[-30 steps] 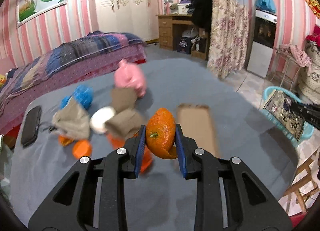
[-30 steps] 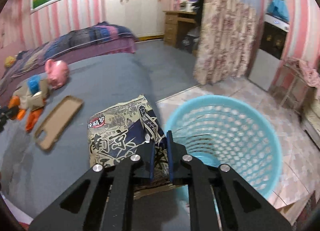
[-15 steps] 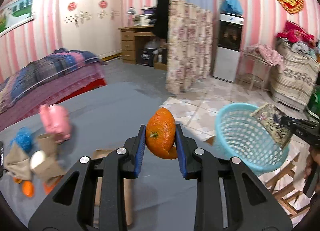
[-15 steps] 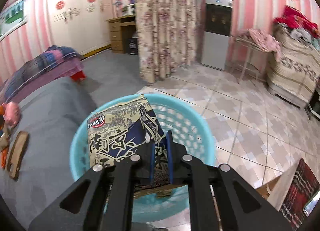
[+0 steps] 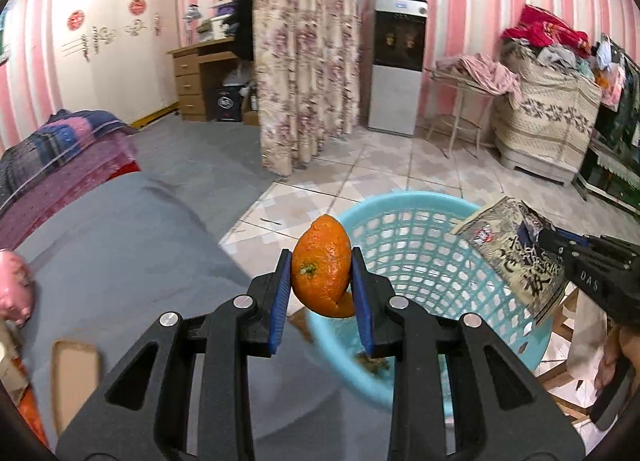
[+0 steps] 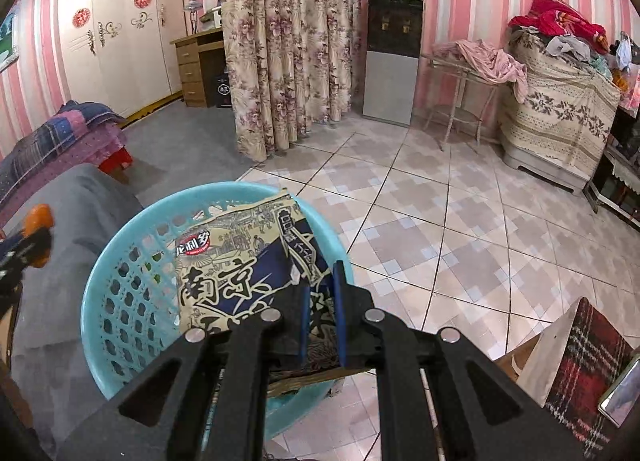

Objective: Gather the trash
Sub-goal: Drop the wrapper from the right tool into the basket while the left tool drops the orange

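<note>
Hiding part of the turquoise basket (image 6: 120,301), its near rim cut off behind black jaws in both views, contents at the bottom too blurred to name. Hanging over the basket's opening, printed snack bag (image 6: 240,261), pinched at its lower edge by the narrow right gripper (image 6: 320,321). Sitting squeezed between the blue pads of the left gripper (image 5: 322,285), orange peel (image 5: 322,265), just beside the basket's rim, above the grey counter (image 5: 120,253).

Peel (image 5: 322,266) and wrapper (image 6: 248,261) now over basket (image 5: 420,229)
</note>
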Tool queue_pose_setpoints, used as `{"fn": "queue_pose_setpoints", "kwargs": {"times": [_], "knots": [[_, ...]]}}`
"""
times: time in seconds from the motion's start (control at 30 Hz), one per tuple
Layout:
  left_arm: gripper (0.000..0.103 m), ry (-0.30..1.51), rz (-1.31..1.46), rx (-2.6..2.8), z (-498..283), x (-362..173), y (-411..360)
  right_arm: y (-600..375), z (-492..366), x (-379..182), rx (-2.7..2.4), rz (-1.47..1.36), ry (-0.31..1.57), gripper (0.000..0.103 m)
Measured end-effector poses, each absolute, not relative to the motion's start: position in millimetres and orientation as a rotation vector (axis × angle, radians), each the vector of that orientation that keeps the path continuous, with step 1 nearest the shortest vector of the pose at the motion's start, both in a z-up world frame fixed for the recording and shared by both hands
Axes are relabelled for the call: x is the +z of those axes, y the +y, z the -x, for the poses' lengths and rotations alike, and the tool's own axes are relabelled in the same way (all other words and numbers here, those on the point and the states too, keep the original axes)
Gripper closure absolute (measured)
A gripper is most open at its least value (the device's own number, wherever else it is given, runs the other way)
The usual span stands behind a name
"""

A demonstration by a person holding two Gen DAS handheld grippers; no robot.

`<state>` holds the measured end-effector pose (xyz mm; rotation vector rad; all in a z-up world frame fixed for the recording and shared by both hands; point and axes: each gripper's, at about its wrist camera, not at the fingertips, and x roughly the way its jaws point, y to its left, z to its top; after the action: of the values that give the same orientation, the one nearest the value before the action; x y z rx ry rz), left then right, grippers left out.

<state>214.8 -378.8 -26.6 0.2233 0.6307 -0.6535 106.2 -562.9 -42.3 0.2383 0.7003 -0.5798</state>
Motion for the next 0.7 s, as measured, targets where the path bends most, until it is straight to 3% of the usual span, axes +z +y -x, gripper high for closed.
{"fn": "queue_pose_setpoints", "kwargs": {"times": [0.13, 0.23, 0.3, 0.4, 0.57, 0.7], "knots": [[0.075, 0.652, -0.244, -0.683, -222.5, -34.7, -399.3, -565.4, -105.4, -48.2, -0.593, -0.231, 0.722, 0.092], [0.066, 0.668, -0.268, -0.698, -225.4, -39.5, -410.9, -571.7, -102.4, -49.9, -0.6, -0.263, 0.719, 0.092], [0.046, 0.658, -0.288, -0.687, -227.2, -39.8, -413.2, -572.6, -101.9, -50.7, -0.6, -0.273, 0.716, 0.092], [0.027, 0.632, -0.296, -0.656, -228.6, -34.9, -410.3, -569.9, -105.2, -52.2, -0.591, -0.262, 0.724, 0.092], [0.016, 0.612, -0.289, -0.627, -237.7, -21.4, -388.9, -559.8, -115.6, -55.8, -0.572, -0.246, 0.742, 0.091], [0.014, 0.611, -0.263, -0.589, -245.2, -13.6, -365.8, -550.2, -125.1, -60.5, -0.562, -0.236, 0.755, 0.087]]}}
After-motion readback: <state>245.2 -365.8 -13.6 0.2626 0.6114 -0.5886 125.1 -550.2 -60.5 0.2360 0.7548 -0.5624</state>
